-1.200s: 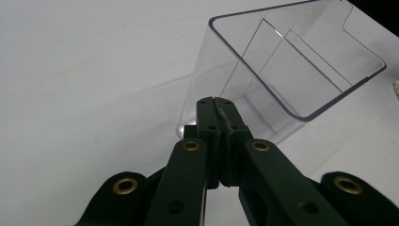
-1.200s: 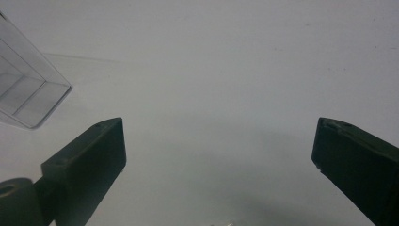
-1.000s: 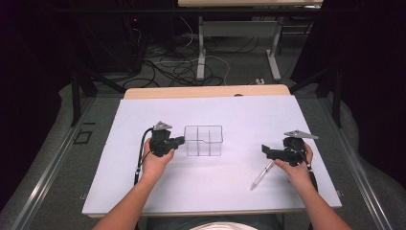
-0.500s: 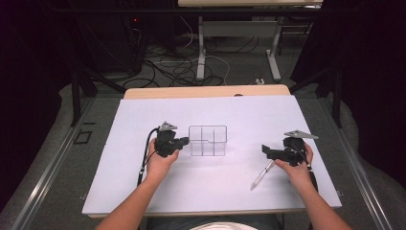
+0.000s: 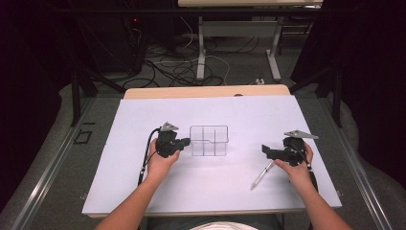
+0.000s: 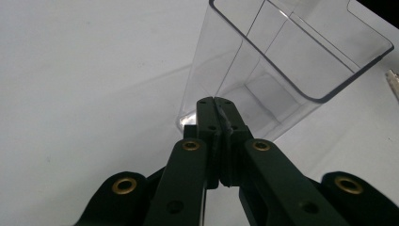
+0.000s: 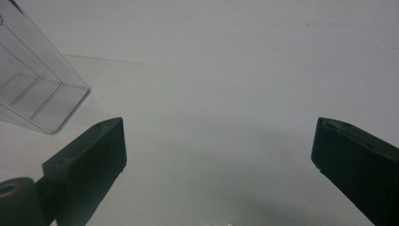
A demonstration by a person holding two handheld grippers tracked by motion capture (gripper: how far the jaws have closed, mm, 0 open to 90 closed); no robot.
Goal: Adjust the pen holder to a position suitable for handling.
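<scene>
White table (image 5: 143,191) carries everything. On it, a clear plastic organizer box (image 5: 208,140) with inner dividers, standing upright near the middle.

Left gripper (image 5: 184,142): jaws pressed together, tips at the box's near wall. In the left gripper view the closed tips (image 6: 217,109) sit against the wall of the box (image 6: 282,52) low down, by its bottom corner; can't tell if the thin wall is pinched between them or just touched. Box rises directly ahead of the jaws and up to their right.

Right gripper (image 5: 266,151): jaws spread wide, nothing between them. In the right gripper view (image 7: 219,146) bare table lies between the tips, with the box corner (image 7: 33,94) off beyond the left jaw, well apart.

Pen (image 5: 262,174): lies on the table just under and beside the right gripper's jaws, slanted, not held.
</scene>
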